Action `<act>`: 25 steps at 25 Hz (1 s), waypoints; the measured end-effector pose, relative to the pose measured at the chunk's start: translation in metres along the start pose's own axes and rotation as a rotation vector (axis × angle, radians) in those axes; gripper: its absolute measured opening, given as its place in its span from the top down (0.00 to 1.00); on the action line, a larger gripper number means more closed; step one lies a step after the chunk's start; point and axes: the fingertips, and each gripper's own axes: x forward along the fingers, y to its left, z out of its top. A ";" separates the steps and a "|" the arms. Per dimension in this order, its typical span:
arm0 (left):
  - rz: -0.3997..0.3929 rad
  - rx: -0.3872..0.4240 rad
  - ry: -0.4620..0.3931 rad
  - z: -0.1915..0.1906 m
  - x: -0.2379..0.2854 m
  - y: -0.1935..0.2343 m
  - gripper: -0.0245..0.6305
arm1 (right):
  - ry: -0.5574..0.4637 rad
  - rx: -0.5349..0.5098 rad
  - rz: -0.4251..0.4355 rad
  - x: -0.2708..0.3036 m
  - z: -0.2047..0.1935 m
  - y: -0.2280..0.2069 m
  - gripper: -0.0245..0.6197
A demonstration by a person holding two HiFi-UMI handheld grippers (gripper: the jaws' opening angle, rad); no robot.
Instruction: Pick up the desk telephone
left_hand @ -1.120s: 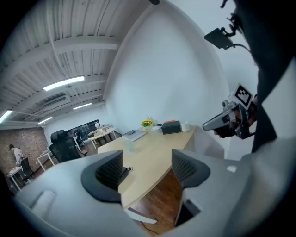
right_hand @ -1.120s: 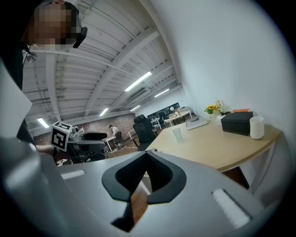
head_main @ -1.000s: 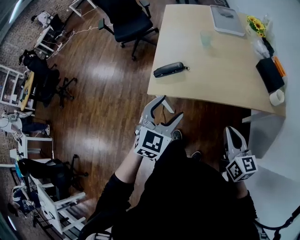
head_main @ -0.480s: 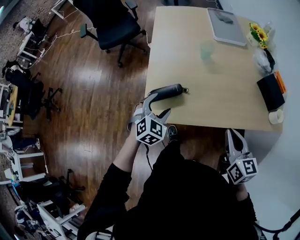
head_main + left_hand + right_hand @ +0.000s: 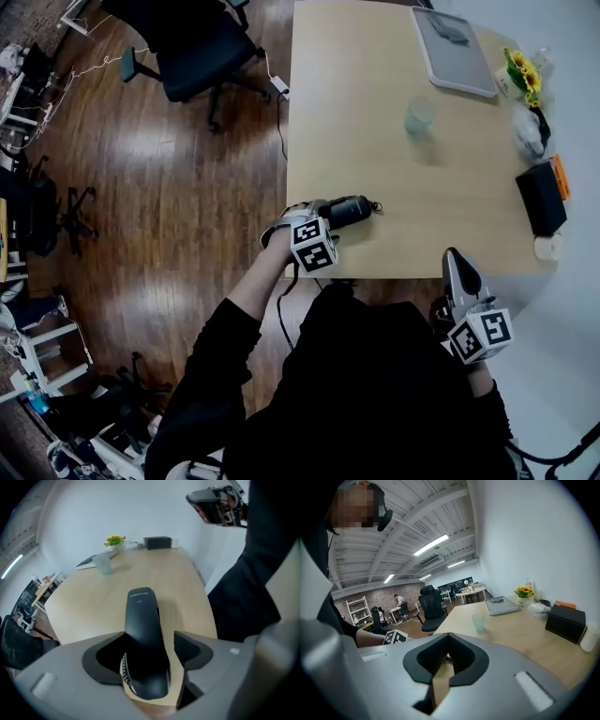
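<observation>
The telephone is a black handset (image 5: 352,207) with a coiled cord. It lies near the front left corner of the pale wooden desk (image 5: 375,122). My left gripper (image 5: 322,212) reaches over the desk's edge, open, one jaw on each side of the handset's near end. In the left gripper view the handset (image 5: 143,634) fills the gap between the jaws of the left gripper (image 5: 150,651), and a strip of desk shows beside the right-hand pad. My right gripper (image 5: 457,269) hangs shut and empty in front of the desk's front edge; the right gripper (image 5: 449,660) looks along the desktop.
On the desk stand a pale green cup (image 5: 419,115), a grey tray (image 5: 452,39), yellow flowers (image 5: 521,67), a black box (image 5: 541,199) and a white roll (image 5: 547,247). A black office chair (image 5: 187,47) stands on the wooden floor to the left.
My left gripper has moved forward from below the desk's edge and now straddles the handset's near end. The right gripper has stayed low by the front edge.
</observation>
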 end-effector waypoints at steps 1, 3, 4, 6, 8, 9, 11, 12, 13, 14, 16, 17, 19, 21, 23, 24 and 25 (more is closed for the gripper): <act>-0.024 0.004 0.008 0.001 0.003 0.001 0.48 | 0.004 0.002 -0.002 0.006 0.002 -0.001 0.96; -0.073 -0.007 0.032 0.002 0.011 0.000 0.49 | 0.012 0.004 -0.004 0.015 0.006 -0.005 0.96; -0.091 -0.013 0.044 0.002 0.016 -0.001 0.49 | 0.014 0.006 -0.002 0.019 0.007 -0.008 0.96; -0.096 -0.024 0.046 0.005 0.025 0.000 0.53 | 0.016 0.008 0.008 0.028 0.009 -0.013 0.96; -0.105 -0.079 0.030 0.008 0.032 0.001 0.55 | 0.010 0.008 0.025 0.037 0.013 -0.016 0.96; -0.113 -0.111 0.024 0.008 0.035 0.001 0.53 | 0.004 0.009 0.034 0.041 0.016 -0.017 0.96; -0.115 -0.143 0.018 0.008 0.037 -0.001 0.53 | -0.018 0.006 0.051 0.046 0.025 -0.021 0.96; -0.111 -0.149 0.017 0.008 0.037 -0.001 0.53 | -0.031 0.004 0.059 0.048 0.031 -0.024 0.96; -0.107 -0.154 0.015 0.008 0.037 -0.002 0.53 | -0.043 0.002 0.067 0.049 0.036 -0.026 0.96; -0.104 -0.158 0.014 0.007 0.037 -0.003 0.54 | -0.051 0.001 0.075 0.050 0.040 -0.028 0.96; -0.090 -0.175 0.024 0.003 0.036 -0.005 0.55 | -0.064 0.001 0.090 0.050 0.047 -0.031 0.96; -0.074 -0.193 0.036 -0.002 0.036 -0.004 0.56 | -0.072 0.000 0.096 0.050 0.050 -0.032 0.96; -0.027 -0.257 0.048 -0.010 0.035 -0.002 0.56 | -0.086 0.003 0.104 0.049 0.055 -0.037 0.96; 0.022 -0.359 0.024 -0.009 0.027 0.002 0.56 | -0.095 0.016 0.106 0.048 0.057 -0.045 0.96; 0.066 -0.463 -0.021 -0.002 0.012 0.005 0.56 | -0.097 0.034 0.105 0.046 0.056 -0.054 0.96; 0.090 -0.499 -0.049 0.005 0.002 0.007 0.56 | -0.097 0.041 0.106 0.045 0.054 -0.057 0.96; 0.116 -0.522 -0.080 0.013 -0.009 0.009 0.56 | -0.096 0.044 0.108 0.044 0.054 -0.059 0.96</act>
